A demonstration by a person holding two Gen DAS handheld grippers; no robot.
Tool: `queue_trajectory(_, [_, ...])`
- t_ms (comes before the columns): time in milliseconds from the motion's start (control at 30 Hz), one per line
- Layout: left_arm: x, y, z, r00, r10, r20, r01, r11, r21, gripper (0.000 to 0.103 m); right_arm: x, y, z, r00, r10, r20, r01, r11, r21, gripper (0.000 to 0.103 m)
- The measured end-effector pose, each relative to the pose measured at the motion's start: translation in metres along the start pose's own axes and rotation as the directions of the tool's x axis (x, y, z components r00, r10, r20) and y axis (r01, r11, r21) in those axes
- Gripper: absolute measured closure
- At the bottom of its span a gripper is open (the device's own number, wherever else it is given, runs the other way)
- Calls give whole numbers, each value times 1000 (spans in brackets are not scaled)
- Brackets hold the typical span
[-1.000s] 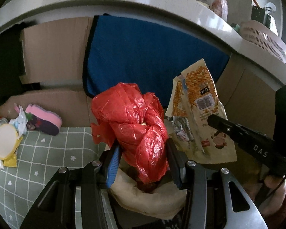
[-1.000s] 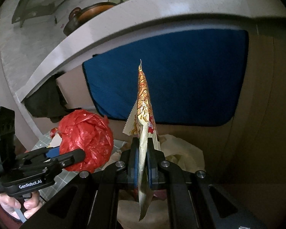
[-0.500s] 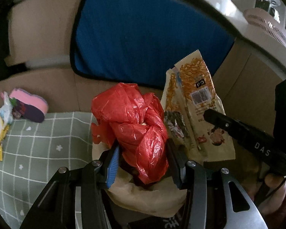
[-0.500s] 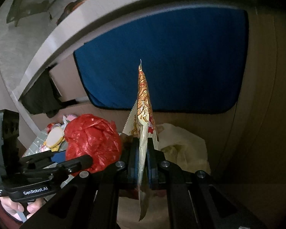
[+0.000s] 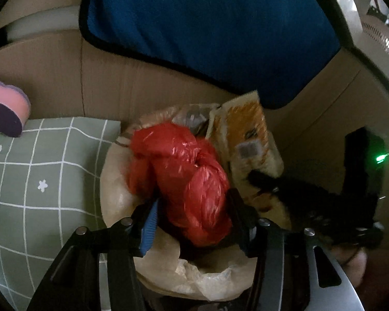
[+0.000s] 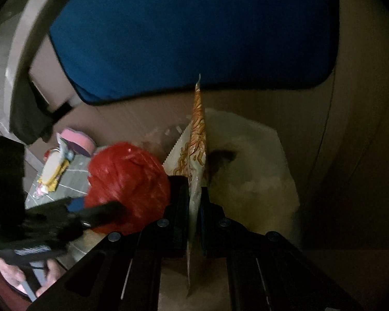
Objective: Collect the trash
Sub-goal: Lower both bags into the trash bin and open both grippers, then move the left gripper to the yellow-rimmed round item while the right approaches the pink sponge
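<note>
The left tongs [image 5: 192, 223] clamp a crumpled red plastic bag [image 5: 184, 178] directly above the open mouth of the beige trash bag [image 5: 116, 194]. Just beside it, the right tongs [image 6: 194, 202] pinch a noodle wrapper [image 6: 198, 134] upright, its long axis vertical, over the same opening, so both pieces look ready to drop straight down.

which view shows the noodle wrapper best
The left wrist view: the noodle wrapper faces the camera broadside, its barcode and orange print visible. The right wrist view shows it only edge-on, a thin strip pinched in the right gripper.

Sponge [image 5: 6, 108] on checked cloth [image 5: 39, 181]
</note>
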State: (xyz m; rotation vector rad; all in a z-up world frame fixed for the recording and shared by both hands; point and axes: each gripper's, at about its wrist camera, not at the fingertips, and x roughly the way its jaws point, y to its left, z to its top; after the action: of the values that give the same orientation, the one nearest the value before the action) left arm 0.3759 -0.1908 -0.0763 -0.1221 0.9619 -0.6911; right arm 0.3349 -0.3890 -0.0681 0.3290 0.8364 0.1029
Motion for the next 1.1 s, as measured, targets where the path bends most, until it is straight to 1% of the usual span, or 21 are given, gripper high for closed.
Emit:
queue_trajectory(133, [-15,4,2,1000,-6,26,6,1000,-10,51,15,1,-5,999,-13,-45,13,1000,-12,96])
queue_trajectory(267, [-29,2,-2,999,-1,54,2,1000,-23,51,22,7,-10,997,-25,-79,23,999,-26,96])
queue_trajectory(333, [-35,0,-2,997,14,72,-13,1000,-23,51,18,12,-13,996,-27,-80,24,999,-45,92])
queue_trajectory(400, [-41,6,-2,996,22,88,-20,1000,-18,51,11,16,-14,998,-32,-63,28,998,-52,91])
queue_trajectory(433, [-45,6,-3,995,22,95,-21,1000,-16,51,5,19,-15,998,-44,-46,41,997,-61,88])
queue_trajectory(500, [-52,8,-6,994,27,110,-25,1000,-18,51,-7,20,-16,998,-59,-13,58,996,-70,63])
queue_trajectory(533, [-57,7,-7,993,27,117,-25,999,-21,51,-12,22,-15,998,-57,4,57,996,-71,59])
queue_trajectory(633, [-69,8,-11,988,42,147,-37,999,-33,51,-32,26,-14,998,-34,55,38,996,-77,59])
queue_trajectory(700, [-81,11,-13,983,54,176,-47,998,-46,51,-47,30,-12,995,-39,94,48,994,-94,59])
queue_trajectory(767, [-94,13,-17,975,68,210,-57,997,-58,51,-56,42,-10,991,-42,128,57,992,-112,59])
queue_trajectory(833, [-108,14,-20,963,88,254,-74,995,-64,51,-64,50,-8,987,-44,157,64,990,-122,59])
queue_trajectory(967, [-146,15,-27,925,131,357,-119,991,-57,51,-83,78,-3,971,-37,237,76,984,-161,59])
queue_trajectory(1033, [-165,17,-29,910,133,394,-117,991,-65,51,-91,98,1,964,-12,267,65,979,-191,59])
queue_trajectory(1100, [-184,24,-32,895,134,426,-107,990,-88,51,-99,114,3,960,10,278,51,976,-212,59])
